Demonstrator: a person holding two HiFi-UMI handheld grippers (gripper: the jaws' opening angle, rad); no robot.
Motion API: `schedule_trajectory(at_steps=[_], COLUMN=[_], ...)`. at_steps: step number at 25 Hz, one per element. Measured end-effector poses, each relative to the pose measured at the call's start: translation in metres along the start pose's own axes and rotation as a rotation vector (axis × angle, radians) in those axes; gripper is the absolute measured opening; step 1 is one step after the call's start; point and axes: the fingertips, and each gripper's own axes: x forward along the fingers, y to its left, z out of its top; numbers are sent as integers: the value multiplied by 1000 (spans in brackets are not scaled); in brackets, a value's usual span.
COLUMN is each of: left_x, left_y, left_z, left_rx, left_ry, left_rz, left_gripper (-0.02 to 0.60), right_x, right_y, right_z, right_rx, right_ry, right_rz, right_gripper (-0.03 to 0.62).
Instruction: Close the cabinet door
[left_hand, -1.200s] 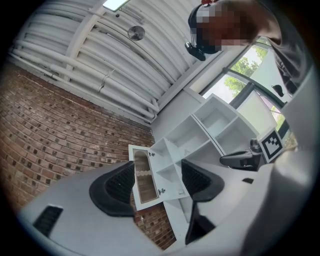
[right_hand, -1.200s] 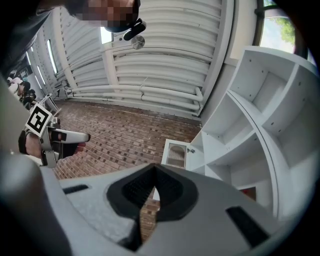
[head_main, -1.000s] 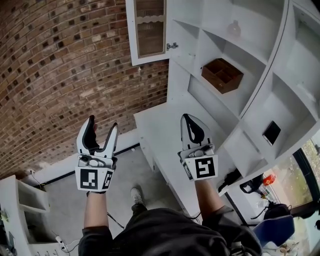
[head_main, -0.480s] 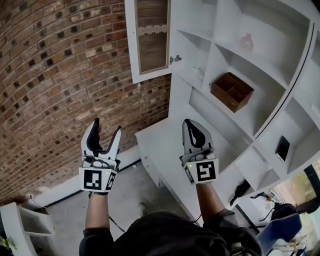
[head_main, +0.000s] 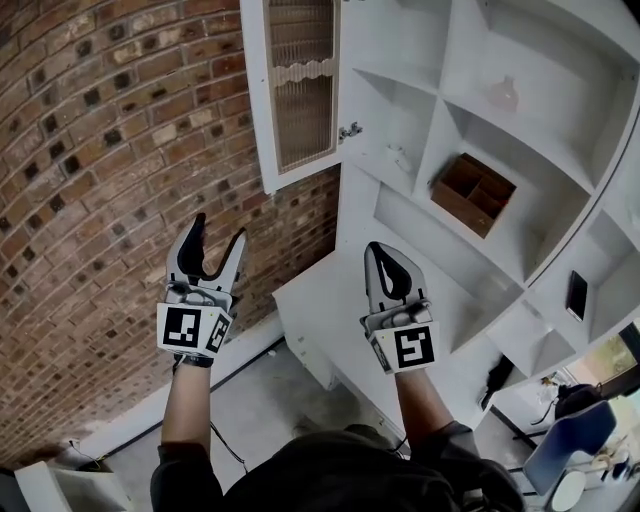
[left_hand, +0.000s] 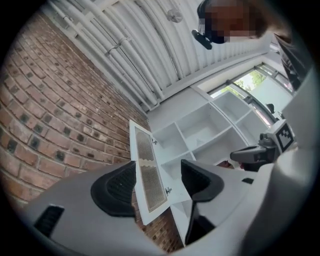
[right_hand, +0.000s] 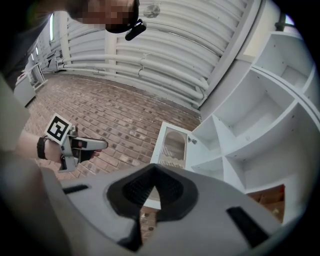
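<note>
While it stands swung wide open, the cabinet door (head_main: 296, 85) is seen at the top of the head view, to the left of the white cabinet (head_main: 392, 100) and angled out in front of the brick wall (head_main: 100, 200). A ribbed panel with a scalloped band across it is set in the door's white frame. A small metal fitting (head_main: 349, 131) is seen where the door's lower right edge meets the cabinet; whether it is a hinge or a catch cannot be made out. The door is touched by neither gripper.

Below the door and well apart from it, the left gripper (head_main: 219, 232) is held up before the brick wall. Its jaws are spread wide, and nothing is held between them; in the left gripper view the far-off door is framed in the gap between the two dark pads. The right gripper (head_main: 378, 250) is raised to the right of it, in front of the white counter (head_main: 320, 290) under the shelves. Its jaws are pressed together at the tips, and in the right gripper view nothing is caught between them.

Inside the cabinet, open white compartments are shown, and a wooden box (head_main: 472, 193) with dividers is lodged in one of them, to the right of the door and lower. Grey floor (head_main: 270, 400) is seen beneath the counter.
</note>
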Motion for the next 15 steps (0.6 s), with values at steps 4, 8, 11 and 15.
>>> schedule_trajectory(at_steps=[4, 8, 11, 15], left_x=[33, 66, 89, 122], left_y=[22, 37, 45, 54], left_z=[-15, -24, -32, -42], left_rx=[-42, -54, -57, -44], left_ry=[-12, -12, -4, 16], left_rz=[-18, -25, -19, -15], left_gripper=[282, 282, 282, 281], right_x=[10, 22, 32, 45], right_y=[-1, -5, -12, -26], right_z=[-12, -19, -24, -28], right_rx=[-16, -26, -26, -21], right_ry=[33, 33, 27, 14], right_rz=[-9, -1, 12, 26], right_gripper=[-2, -2, -2, -2])
